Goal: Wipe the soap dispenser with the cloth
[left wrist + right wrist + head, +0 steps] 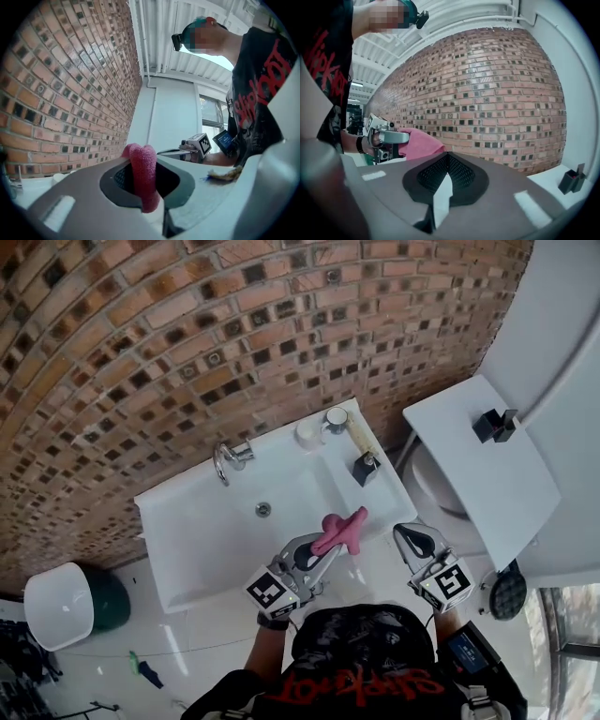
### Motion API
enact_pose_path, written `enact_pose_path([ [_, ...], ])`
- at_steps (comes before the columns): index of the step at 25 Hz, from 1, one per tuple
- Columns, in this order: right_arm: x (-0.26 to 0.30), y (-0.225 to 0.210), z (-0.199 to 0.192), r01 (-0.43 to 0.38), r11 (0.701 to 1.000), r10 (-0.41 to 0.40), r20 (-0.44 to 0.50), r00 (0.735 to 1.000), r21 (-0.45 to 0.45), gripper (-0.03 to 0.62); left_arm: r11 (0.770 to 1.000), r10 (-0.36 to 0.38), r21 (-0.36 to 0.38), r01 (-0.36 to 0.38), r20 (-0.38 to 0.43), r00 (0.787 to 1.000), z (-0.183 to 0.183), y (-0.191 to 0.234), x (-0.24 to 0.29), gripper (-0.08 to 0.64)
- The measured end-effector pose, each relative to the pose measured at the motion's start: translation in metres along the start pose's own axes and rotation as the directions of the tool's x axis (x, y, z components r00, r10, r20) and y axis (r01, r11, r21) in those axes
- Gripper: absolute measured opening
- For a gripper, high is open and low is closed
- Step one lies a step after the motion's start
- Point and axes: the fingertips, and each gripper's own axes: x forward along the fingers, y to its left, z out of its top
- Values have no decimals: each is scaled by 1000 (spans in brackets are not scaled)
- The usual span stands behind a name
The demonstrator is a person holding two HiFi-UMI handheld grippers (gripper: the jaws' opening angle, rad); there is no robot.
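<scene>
A small black soap dispenser (365, 468) stands on the right rim of the white sink (216, 531). In front of it, over the sink's front edge, my left gripper (325, 542) is shut on a pink cloth (344, 529). The left gripper view shows the cloth (143, 172) folded and pinched between the jaws of the left gripper (146, 161). My right gripper (418, 538) hangs to the right of the cloth, apart from it. In its own view the right gripper (447, 159) has its jaws closed together with nothing between them, and the cloth (423, 142) shows to its left.
A chrome tap (230, 460) sits at the sink's back, with a white cup (309, 434) and a beige tube (360, 435) at the back right corner. A white cistern lid (469, 474) with a black object (494, 425) lies to the right. A white bin (56, 606) stands at the left.
</scene>
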Motion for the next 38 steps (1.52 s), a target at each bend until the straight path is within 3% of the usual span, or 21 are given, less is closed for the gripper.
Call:
enact_pose_path([
  [4, -59, 9, 5, -72, 997, 74, 45, 996, -33, 4, 996, 85, -13, -85, 2, 996, 1, -60, 24, 44],
  [10, -158, 10, -14, -120, 993, 120, 97, 988, -4, 3, 972, 236, -17, -235, 7, 972, -22, -151, 61, 45],
  [13, -198, 14, -25, -126, 992, 123, 90, 988, 31, 2, 967, 240, -85, -241, -13, 971, -33, -199, 68, 44],
  [16, -233, 22, -22, -129, 991, 125, 99, 987, 38, 1, 972, 222, -75, -225, -48, 974, -36, -235, 72, 44],
  [26, -259, 41, 4, -86, 996, 80, 155, 985, 32, 0, 984, 178, 7, -178, -48, 983, -14, -272, 70, 46],
  [38, -247, 77, 14, -99, 994, 103, 135, 985, -40, 0, 971, 229, -70, -230, -21, 973, -22, -262, 17, 45],
])
